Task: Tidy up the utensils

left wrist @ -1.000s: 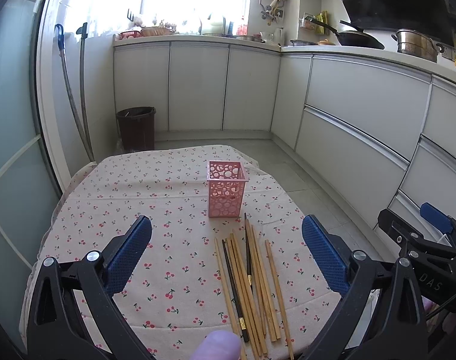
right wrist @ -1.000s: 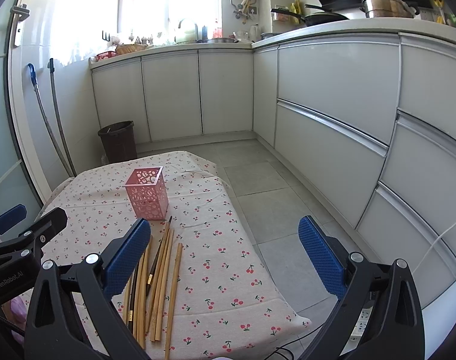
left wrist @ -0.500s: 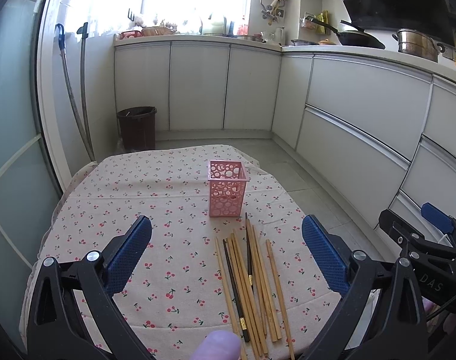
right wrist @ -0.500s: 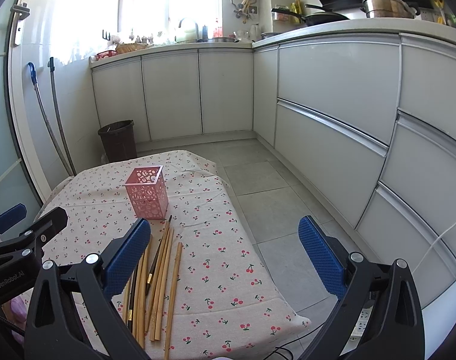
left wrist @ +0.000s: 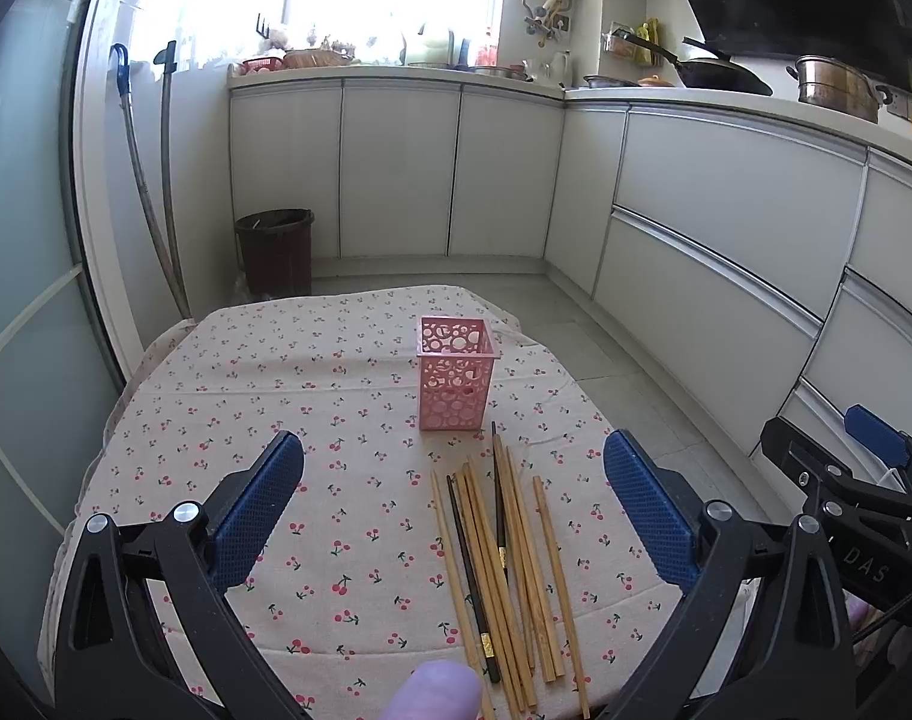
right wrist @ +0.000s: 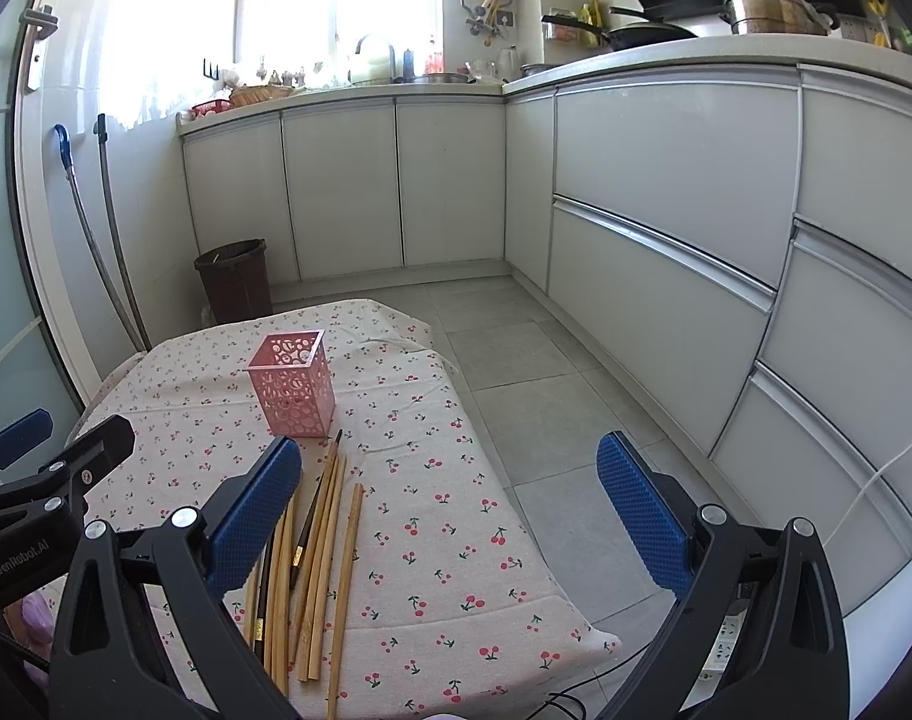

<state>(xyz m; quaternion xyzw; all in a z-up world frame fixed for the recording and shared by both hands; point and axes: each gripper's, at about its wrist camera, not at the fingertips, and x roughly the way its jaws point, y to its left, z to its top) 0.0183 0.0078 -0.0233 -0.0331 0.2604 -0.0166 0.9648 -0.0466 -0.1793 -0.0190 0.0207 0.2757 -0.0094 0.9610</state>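
Note:
A pink perforated holder stands upright and empty on the cherry-print tablecloth; it also shows in the right wrist view. Several wooden and two dark chopsticks lie loose in a bundle just in front of it, near the table's front edge, and show in the right wrist view. My left gripper is open and empty, held above the chopsticks. My right gripper is open and empty, over the table's right edge, to the right of the chopsticks.
The small table's cloth ends at the right above a tiled floor. White cabinets run along the back and right. A brown bin stands at the back left by a glass door.

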